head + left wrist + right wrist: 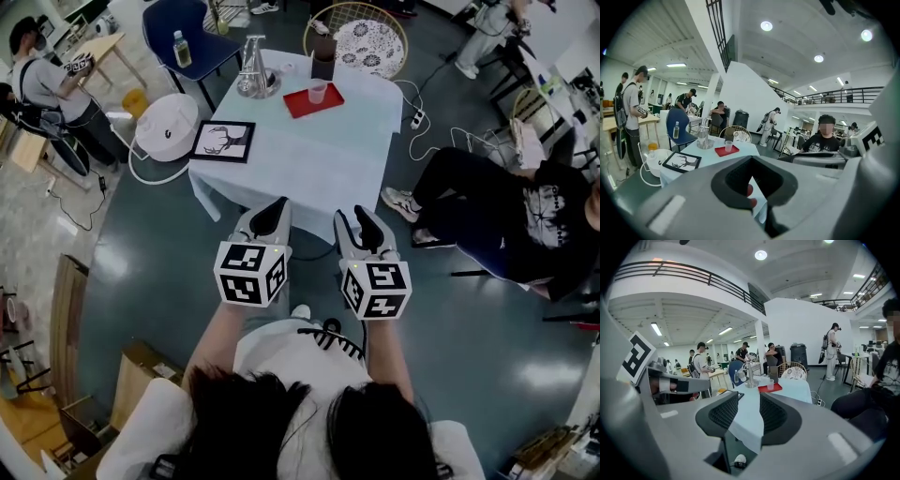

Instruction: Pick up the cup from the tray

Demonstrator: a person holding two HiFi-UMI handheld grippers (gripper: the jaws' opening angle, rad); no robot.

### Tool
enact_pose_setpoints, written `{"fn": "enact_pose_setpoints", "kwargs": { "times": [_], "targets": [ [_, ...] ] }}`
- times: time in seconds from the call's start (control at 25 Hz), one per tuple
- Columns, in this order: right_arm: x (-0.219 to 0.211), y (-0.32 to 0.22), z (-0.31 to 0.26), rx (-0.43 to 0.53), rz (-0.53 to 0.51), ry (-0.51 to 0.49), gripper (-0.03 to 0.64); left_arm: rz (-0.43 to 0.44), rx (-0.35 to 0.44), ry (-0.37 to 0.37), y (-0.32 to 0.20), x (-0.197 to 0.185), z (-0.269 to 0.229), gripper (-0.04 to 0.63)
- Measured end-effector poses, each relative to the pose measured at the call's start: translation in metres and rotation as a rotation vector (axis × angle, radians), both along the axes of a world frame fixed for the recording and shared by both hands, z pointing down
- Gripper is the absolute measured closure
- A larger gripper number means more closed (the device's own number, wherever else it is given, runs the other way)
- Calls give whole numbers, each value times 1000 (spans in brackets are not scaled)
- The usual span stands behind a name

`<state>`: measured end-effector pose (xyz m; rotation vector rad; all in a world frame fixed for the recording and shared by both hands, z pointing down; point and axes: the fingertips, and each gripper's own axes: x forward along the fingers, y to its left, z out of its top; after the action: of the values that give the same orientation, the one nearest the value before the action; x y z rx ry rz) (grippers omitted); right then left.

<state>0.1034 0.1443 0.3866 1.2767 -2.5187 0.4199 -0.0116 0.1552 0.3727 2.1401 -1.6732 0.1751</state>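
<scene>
A clear plastic cup [318, 91] stands on a red tray [302, 103] at the far side of a table with a pale blue cloth [309, 164]. Both grippers hover side by side over the floor, short of the table's near edge. My left gripper [270, 214] has its jaws meeting at the tips, with nothing held. My right gripper [361, 223] is open and empty. In the left gripper view the cup [728, 146] and tray [723, 151] lie far beyond the gripper [751, 158]. In the right gripper view the cup [770, 385] shows above the gap of the gripper [749, 397].
On the table stand a metal jug on a dish [252, 71], a dark box [323, 58] and a framed picture [224, 141]. A wicker chair [358, 37] and a blue chair [183, 33] stand behind. A seated person [506, 211] is at the right; a white round device [167, 127] and cables lie on the floor.
</scene>
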Motion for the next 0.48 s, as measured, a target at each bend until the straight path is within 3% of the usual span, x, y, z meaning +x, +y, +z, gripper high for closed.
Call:
{"fn": "enact_pose_setpoints", "kwargs": {
  "times": [0.48],
  "targets": [
    [-40, -72, 8, 8, -10, -31, 411, 17, -37, 4, -72, -37, 21, 595]
  ]
}}
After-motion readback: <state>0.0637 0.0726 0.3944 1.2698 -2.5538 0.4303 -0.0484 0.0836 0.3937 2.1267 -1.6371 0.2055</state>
